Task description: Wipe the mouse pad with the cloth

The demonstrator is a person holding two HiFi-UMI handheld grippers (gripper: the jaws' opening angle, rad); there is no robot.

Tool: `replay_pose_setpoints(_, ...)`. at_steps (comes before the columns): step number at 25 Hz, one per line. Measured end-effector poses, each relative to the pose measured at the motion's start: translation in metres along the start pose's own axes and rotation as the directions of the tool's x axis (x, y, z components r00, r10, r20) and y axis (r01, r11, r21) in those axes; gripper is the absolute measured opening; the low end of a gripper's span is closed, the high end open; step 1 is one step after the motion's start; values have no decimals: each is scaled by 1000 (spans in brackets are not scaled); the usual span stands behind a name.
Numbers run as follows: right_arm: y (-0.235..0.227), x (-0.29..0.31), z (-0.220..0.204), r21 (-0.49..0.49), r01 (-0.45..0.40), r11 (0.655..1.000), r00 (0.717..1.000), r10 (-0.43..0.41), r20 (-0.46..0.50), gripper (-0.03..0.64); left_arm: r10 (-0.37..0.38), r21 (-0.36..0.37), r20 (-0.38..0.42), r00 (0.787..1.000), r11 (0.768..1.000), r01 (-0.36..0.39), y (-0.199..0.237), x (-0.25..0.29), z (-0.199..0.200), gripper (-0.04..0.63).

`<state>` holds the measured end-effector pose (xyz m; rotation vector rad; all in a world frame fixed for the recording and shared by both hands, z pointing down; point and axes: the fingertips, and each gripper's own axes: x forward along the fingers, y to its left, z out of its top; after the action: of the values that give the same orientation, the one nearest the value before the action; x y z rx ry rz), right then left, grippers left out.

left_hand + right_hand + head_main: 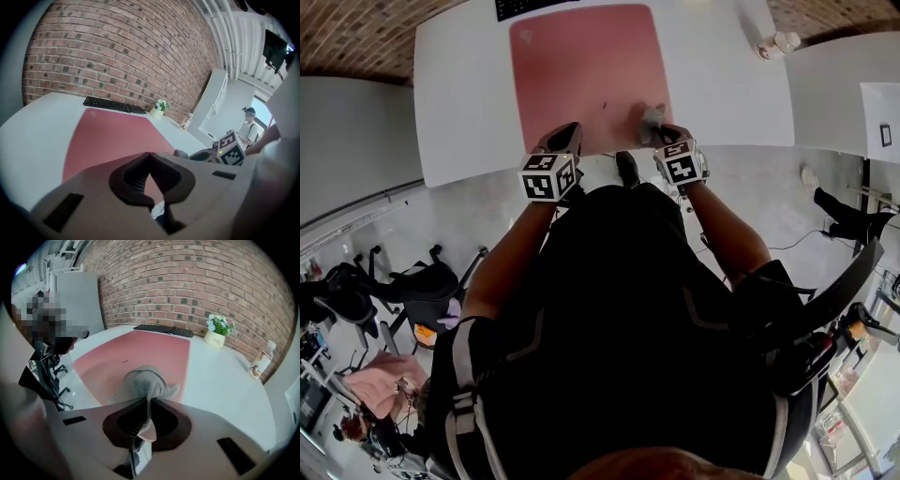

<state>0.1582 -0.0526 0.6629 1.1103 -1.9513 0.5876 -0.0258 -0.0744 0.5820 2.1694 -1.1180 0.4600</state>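
Note:
A pink mouse pad (586,70) lies flat on the white table (459,112). A crumpled grey cloth (652,117) rests on the pad's near right corner. My right gripper (661,134) is shut on that cloth; in the right gripper view the cloth (143,380) bunches up from between the closed jaws of the gripper (146,401), over the pad (140,350). My left gripper (565,139) hovers at the pad's near edge, left of the cloth. In the left gripper view its jaws (149,155) meet with nothing between them, above the pad (108,136).
A black keyboard (525,7) lies beyond the pad's far edge. A small flower pot (216,336) and a bottle (776,43) stand at the far right of the table. Office chairs (422,281) and another person (248,126) are off the table.

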Motion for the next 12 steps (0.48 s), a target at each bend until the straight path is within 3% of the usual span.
replay_pose_setpoints(8, -46, -20, -24, 104, 104, 989, 995, -102, -24, 31, -20, 30, 13, 1000, 999, 20, 4, -2, 11, 3)
replay_pose_setpoints(12, -57, -40, -2, 102, 144, 984, 989, -146, 15, 31, -17, 11, 51, 999, 1000, 17, 17, -16, 20, 3)
